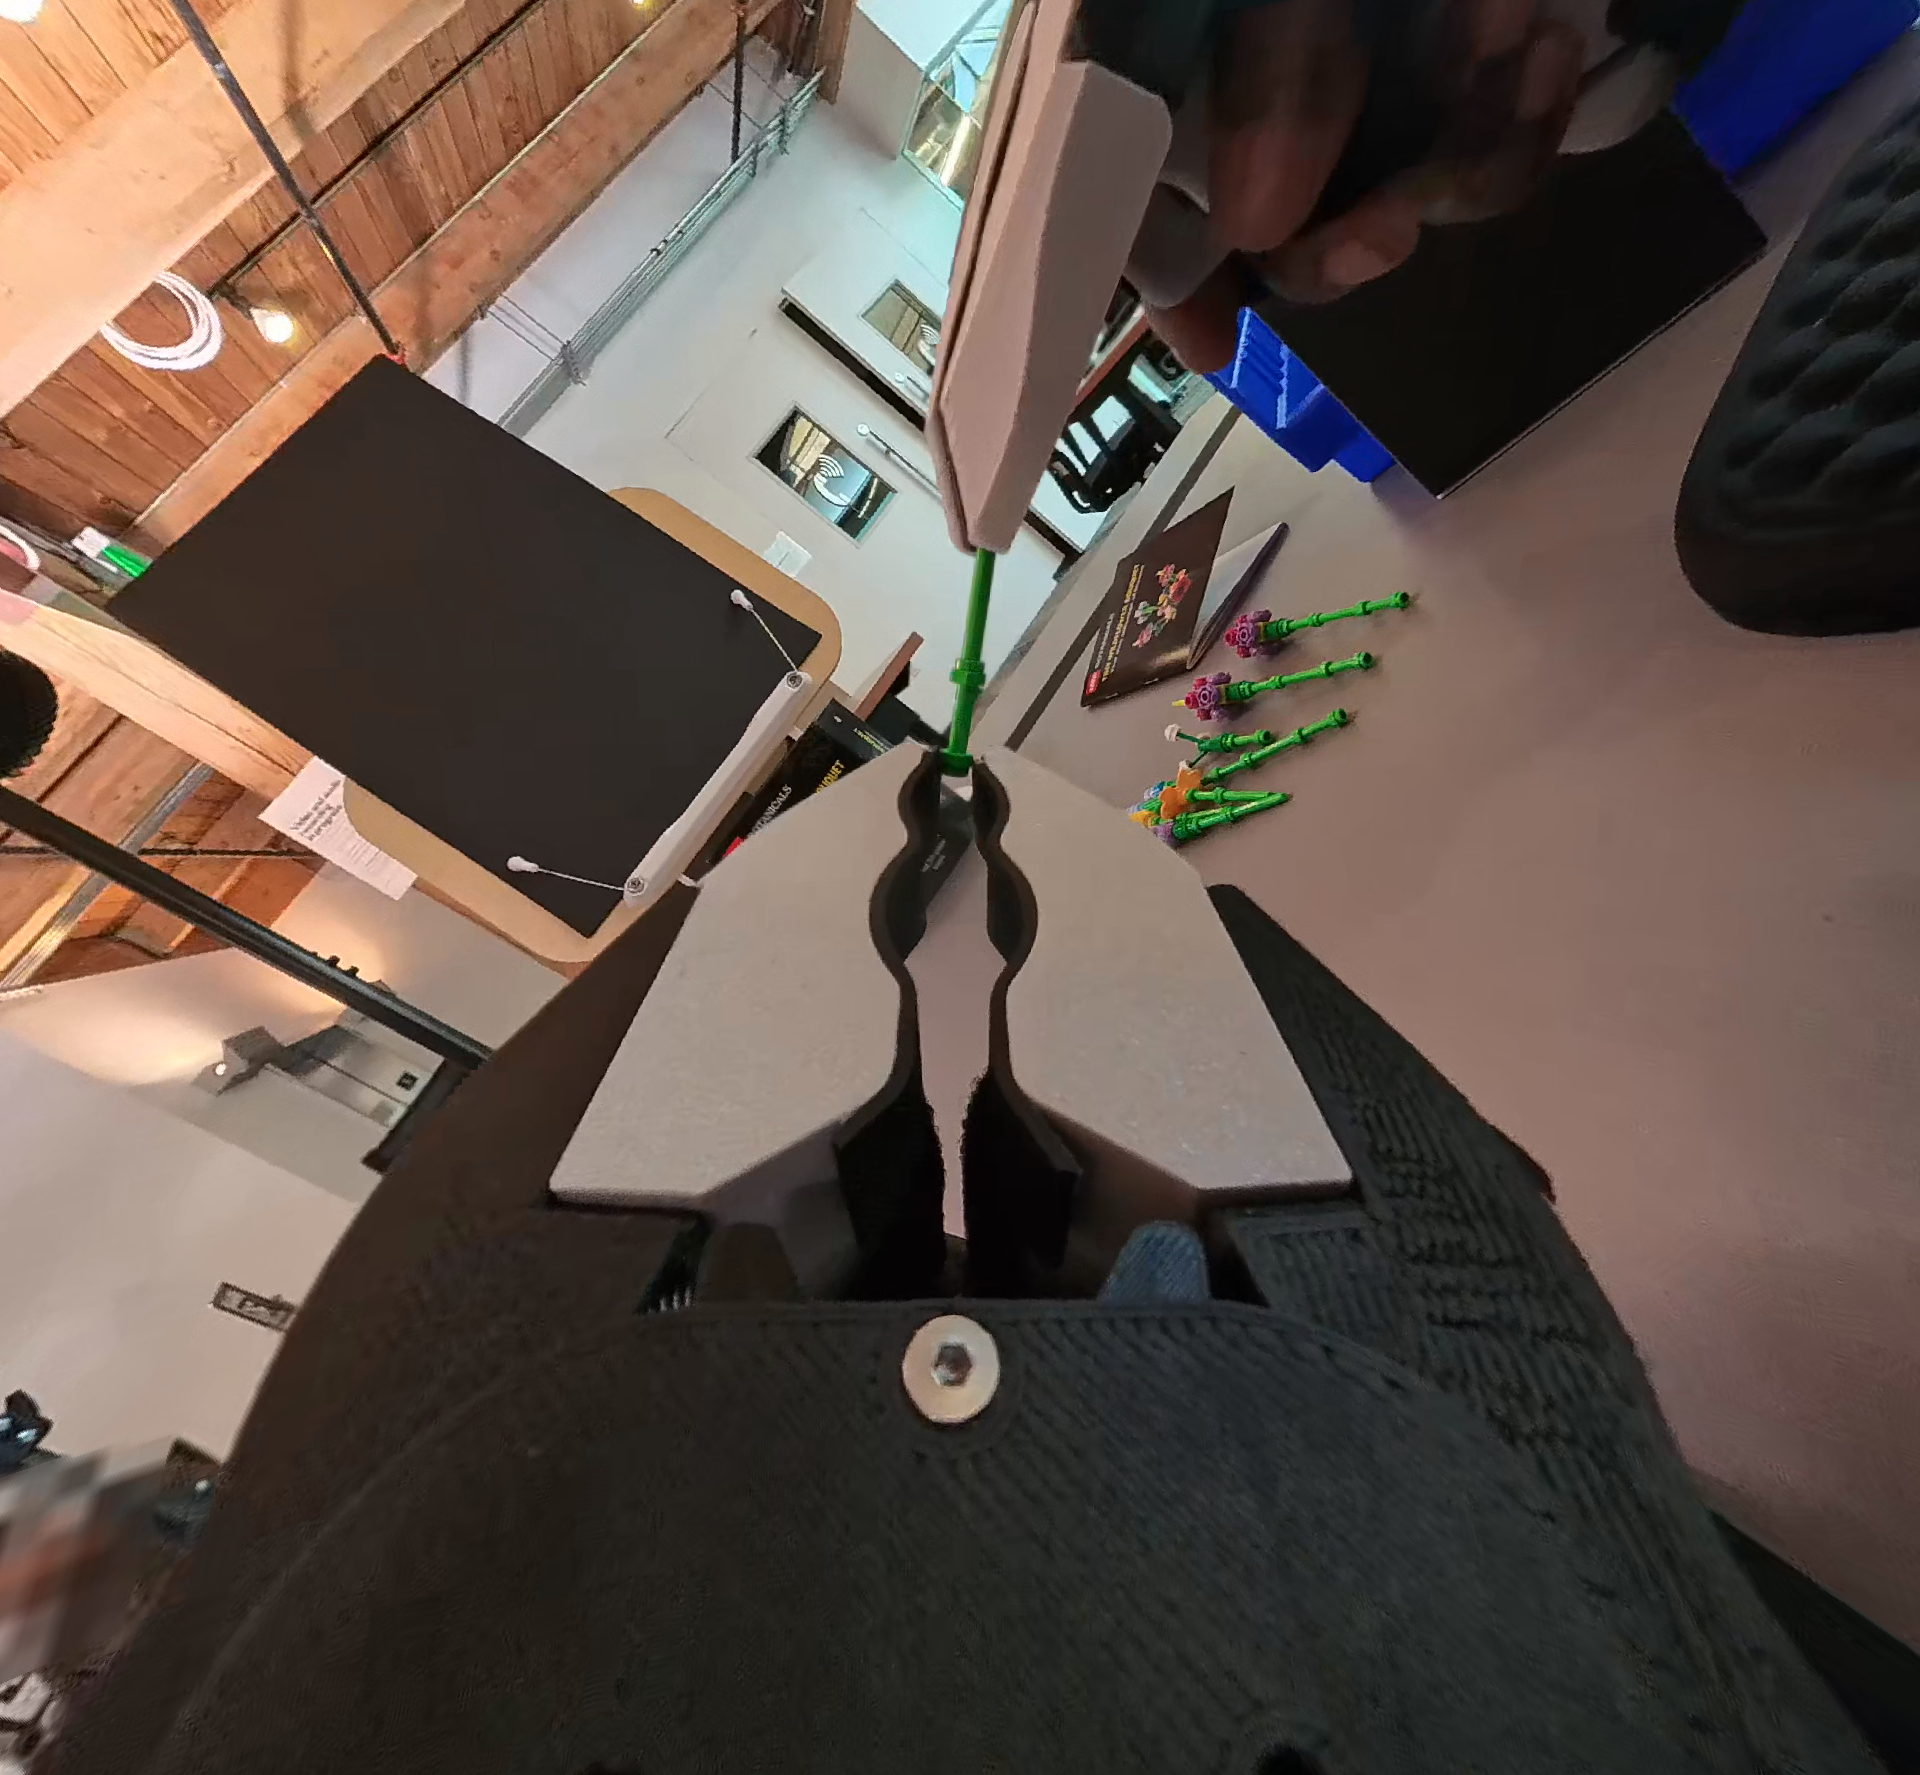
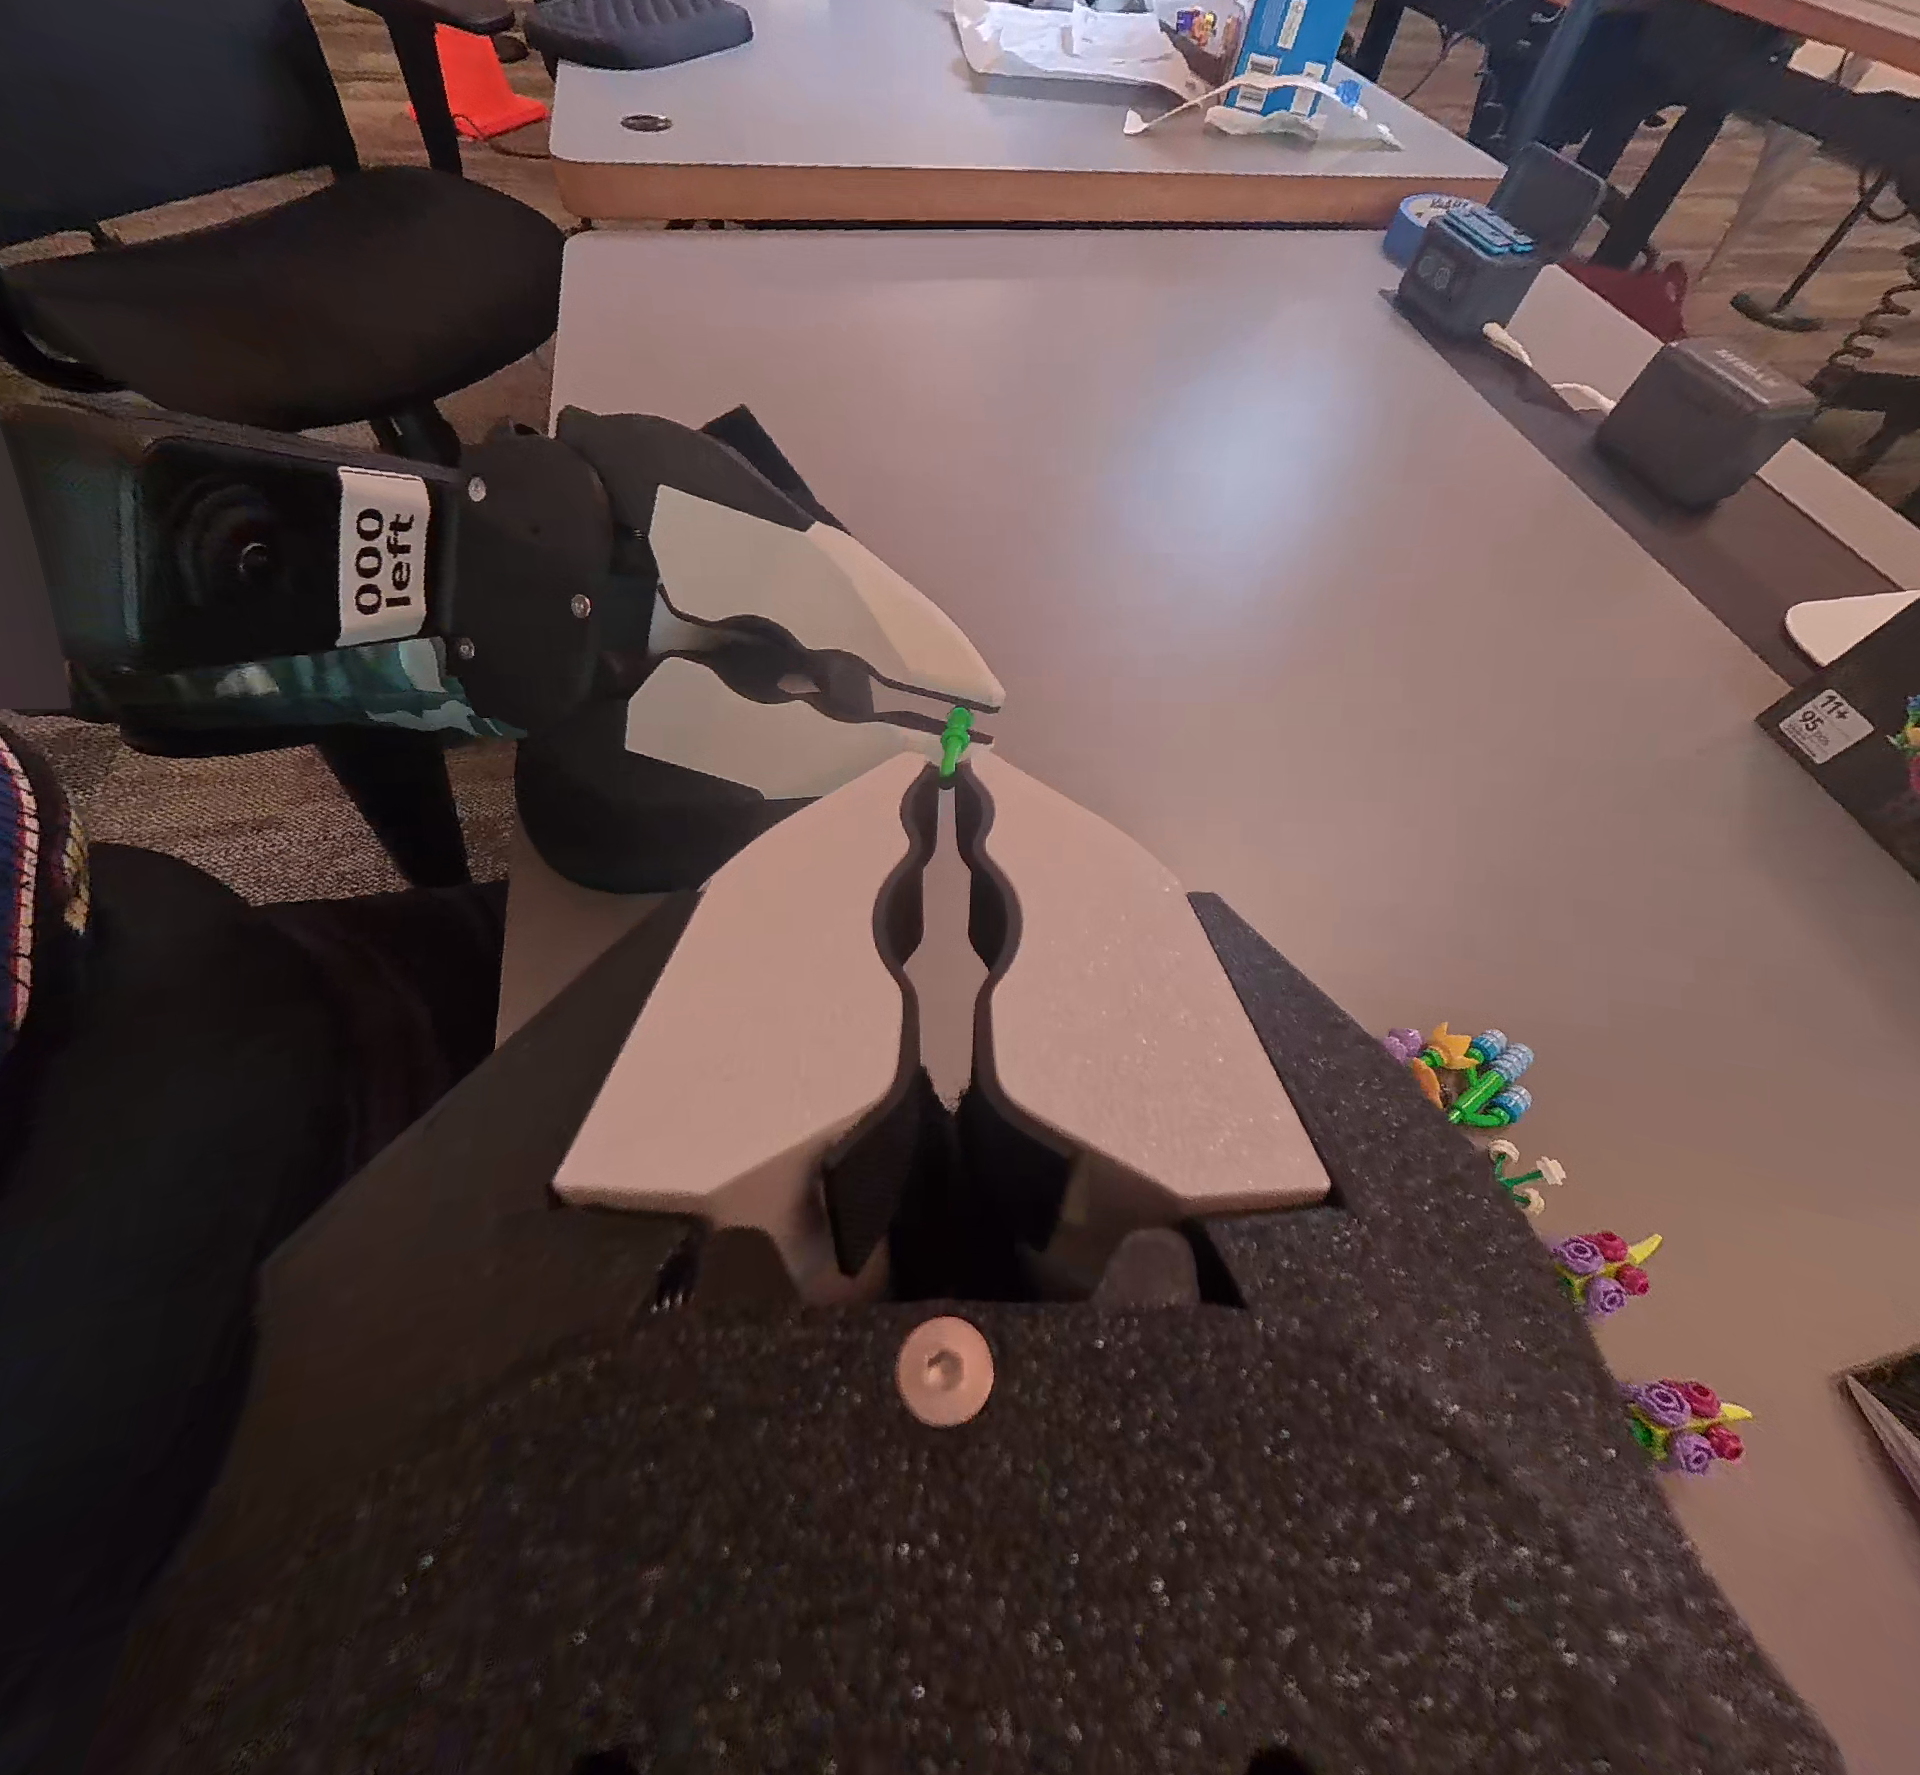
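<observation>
The left claw (image 1: 954, 769) is drawn narrow, its fingertips pinching one end of a thin green stem (image 1: 971, 660) at 12 o'clock in the left wrist view; the stem runs upward from there to the right claw (image 1: 982, 536), whose tips close on its other end. In the right wrist view the right claw (image 2: 948, 775) is likewise narrow, gripping the green stem (image 2: 954, 738) at 12 o'clock, with the left claw (image 2: 971, 728) coming in from 9 o'clock and meeting the same piece, so the stem hangs between the two claws above the grey tabletop (image 2: 1195, 499). A row of small brick-built flowers (image 2: 1605, 1263) with purple, pink and orange heads lies on the tabletop at 3 to 4 o'clock of the right claw, well apart from it. A dark booklet (image 1: 1153, 613) lies beyond the flowers in the left wrist view, at 1 o'clock. A black office chair (image 2: 260, 271) stands beside the tabletop at 10 o'clock.
</observation>
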Demonstrator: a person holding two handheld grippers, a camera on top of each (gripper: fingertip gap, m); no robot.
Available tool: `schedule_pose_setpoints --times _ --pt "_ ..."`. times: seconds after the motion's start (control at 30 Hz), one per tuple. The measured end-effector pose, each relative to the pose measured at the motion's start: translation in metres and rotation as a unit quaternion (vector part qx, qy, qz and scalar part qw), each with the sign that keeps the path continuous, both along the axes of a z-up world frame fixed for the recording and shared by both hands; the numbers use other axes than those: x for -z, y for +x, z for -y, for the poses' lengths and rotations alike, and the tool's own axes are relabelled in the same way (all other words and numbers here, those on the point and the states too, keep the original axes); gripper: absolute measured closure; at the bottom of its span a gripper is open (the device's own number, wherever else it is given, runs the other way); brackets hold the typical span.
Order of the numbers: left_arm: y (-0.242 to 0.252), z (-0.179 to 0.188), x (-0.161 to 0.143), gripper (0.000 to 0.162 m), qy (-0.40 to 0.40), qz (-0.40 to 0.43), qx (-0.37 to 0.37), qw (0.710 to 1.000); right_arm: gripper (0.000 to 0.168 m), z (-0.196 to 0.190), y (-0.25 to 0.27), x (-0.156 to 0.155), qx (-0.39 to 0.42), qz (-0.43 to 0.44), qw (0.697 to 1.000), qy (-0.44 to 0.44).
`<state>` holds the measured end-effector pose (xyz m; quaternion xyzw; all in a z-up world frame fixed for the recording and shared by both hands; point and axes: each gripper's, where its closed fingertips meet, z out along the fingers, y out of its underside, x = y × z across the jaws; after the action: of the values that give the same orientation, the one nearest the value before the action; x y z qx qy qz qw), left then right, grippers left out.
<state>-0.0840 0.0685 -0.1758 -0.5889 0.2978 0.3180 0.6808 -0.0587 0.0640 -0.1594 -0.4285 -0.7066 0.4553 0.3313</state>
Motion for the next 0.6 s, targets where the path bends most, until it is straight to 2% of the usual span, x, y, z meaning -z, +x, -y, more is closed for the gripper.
schedule_pose_setpoints --times 0.13,0.17,0.33,0.37,0.43,0.47,0.6 --pt "0.004 0.000 -0.001 0.151 0.009 -0.012 0.003 1.000 0.165 0.002 -0.001 0.005 -0.006 0.011 1.000 0.004" --pt "0.005 0.000 0.000 0.156 0.006 -0.019 0.003 1.000 0.165 0.004 -0.001 0.006 -0.007 0.011 1.000 0.004" --pt "0.007 -0.001 0.004 0.159 -0.018 -0.007 0.014 1.000 0.165 0.002 -0.003 0.008 -0.003 0.014 1.000 0.008" --pt "0.006 -0.001 0.004 0.159 -0.019 -0.003 0.014 1.000 0.164 0.001 -0.003 0.008 -0.001 0.011 1.000 0.007" --pt "0.006 -0.001 0.005 0.159 -0.019 -0.009 0.011 1.000 0.148 0.002 -0.005 0.013 0.002 0.023 1.000 0.011" --pt "0.007 -0.001 0.005 0.159 -0.019 -0.015 0.010 1.000 0.147 0.004 -0.006 0.016 0.000 0.031 0.999 0.014" --pt "0.012 -0.001 0.009 0.159 -0.026 -0.035 0.015 0.999 0.167 0.009 -0.011 0.018 -0.010 0.018 1.000 0.004"
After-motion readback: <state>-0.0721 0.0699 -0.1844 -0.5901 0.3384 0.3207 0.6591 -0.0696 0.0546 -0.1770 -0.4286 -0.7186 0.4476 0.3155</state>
